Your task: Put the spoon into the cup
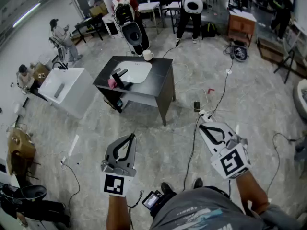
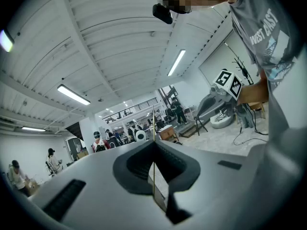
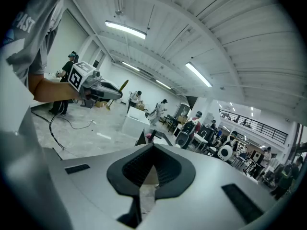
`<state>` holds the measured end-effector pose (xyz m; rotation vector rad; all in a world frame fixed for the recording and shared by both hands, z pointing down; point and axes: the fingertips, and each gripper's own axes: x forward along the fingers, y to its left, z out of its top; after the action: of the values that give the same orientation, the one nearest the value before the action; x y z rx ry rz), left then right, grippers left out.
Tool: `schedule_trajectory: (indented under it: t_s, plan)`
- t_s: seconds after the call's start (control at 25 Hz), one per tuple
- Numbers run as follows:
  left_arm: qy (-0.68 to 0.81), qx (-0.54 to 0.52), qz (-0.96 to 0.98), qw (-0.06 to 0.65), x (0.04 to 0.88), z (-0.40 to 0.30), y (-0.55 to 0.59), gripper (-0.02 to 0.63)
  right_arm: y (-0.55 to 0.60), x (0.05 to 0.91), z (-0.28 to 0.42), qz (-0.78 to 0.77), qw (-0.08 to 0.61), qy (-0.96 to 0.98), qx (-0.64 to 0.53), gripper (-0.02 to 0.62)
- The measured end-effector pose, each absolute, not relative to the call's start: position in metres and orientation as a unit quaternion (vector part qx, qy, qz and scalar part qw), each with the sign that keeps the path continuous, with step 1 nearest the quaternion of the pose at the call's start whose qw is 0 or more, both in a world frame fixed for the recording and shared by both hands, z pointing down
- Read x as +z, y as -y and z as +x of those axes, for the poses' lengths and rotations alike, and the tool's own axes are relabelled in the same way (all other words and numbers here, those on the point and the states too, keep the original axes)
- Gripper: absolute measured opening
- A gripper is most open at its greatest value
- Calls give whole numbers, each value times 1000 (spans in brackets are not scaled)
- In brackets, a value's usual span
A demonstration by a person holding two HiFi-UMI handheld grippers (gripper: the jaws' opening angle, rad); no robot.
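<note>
Both grippers, left gripper (image 1: pixel 131 136) and right gripper (image 1: pixel 202 126), hang above the floor (image 1: pixel 163 145), jaws pressed together on nothing. The cup (image 1: pixel 147 55) stands on the dark counter's (image 1: pixel 162 80) far corner, well apart from them; the spoon cannot be made out.

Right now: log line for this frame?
left claw: shut, empty | right claw: shut, empty | cup: on table, far corner | spoon: not seen
</note>
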<state>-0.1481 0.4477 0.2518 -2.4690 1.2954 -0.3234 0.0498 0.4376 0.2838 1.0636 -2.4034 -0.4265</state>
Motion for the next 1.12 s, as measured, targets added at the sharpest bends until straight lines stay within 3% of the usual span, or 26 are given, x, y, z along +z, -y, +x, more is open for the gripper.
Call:
schedule_trajectory:
  t_s: [1.12]
  plan:
    - [-468, -102, -867, 135, 257, -77, -398, 3, -370, 281, 98, 363, 218, 894, -146, 32]
